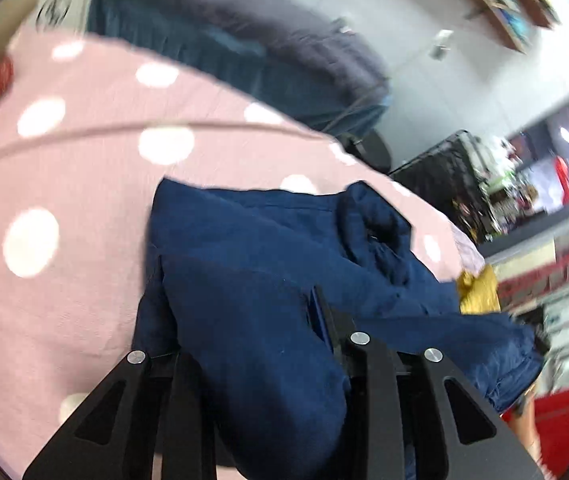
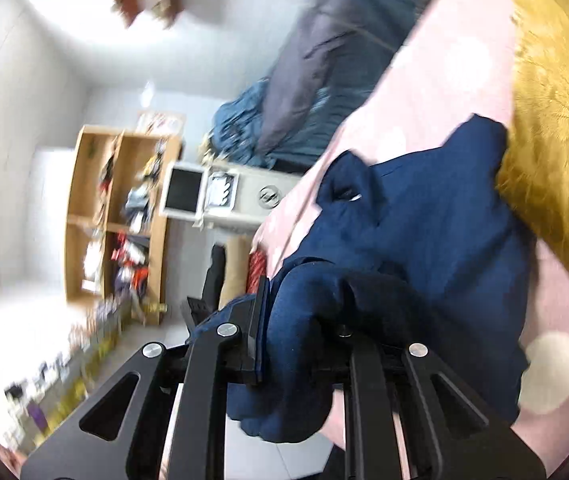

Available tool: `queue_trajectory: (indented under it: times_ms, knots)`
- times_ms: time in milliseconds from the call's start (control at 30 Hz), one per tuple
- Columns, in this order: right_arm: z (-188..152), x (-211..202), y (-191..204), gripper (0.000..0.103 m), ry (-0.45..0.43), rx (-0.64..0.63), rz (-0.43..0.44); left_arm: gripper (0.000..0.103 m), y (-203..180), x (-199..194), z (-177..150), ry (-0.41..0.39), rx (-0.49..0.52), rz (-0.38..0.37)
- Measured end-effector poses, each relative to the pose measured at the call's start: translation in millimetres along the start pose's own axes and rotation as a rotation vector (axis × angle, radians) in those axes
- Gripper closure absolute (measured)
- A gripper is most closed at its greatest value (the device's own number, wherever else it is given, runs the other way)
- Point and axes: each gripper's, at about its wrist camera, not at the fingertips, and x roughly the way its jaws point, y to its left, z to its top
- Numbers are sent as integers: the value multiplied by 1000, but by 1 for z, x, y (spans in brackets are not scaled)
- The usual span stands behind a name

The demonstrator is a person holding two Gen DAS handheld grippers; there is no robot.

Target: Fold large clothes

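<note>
A navy blue garment (image 1: 268,248) lies crumpled on a pink bed sheet with white dots (image 1: 84,160). My left gripper (image 1: 252,320) is shut on a fold of the navy garment, which drapes over and hides its left finger. In the right wrist view the same garment (image 2: 436,216) stretches from the bed to my right gripper (image 2: 304,320), which is shut on a bunched edge of it. The cloth covers the right finger; the left finger (image 2: 260,320) shows. Both views are blurred by motion.
A mustard yellow cloth (image 2: 556,120) lies on the bed beside the garment, also seen in the left wrist view (image 1: 478,290). A second bed with grey-blue bedding (image 1: 244,40) stands behind. A wooden shelf (image 2: 116,216) and a white unit (image 2: 220,196) stand by the wall.
</note>
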Motion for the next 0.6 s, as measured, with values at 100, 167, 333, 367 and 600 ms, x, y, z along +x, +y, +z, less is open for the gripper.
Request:
queue_trajectory:
  times_ms: [100, 167, 333, 367, 600]
  knots:
    - [12, 13, -33, 87, -20, 130, -37, 63, 19, 18, 7, 52, -151, -68]
    - [16, 17, -55, 87, -29, 216, -42, 57, 33, 17, 7, 51, -258, -168]
    - [20, 20, -71, 83, -30, 289, -23, 54, 40, -5, 11, 34, -244, -191]
    - [21, 21, -69, 81, -25, 289, -22, 54, 39, -10, 12, 28, -228, -189]
    - [36, 17, -79, 53, -45, 458, 83, 18, 92, -81, 17, -282, -465, -309]
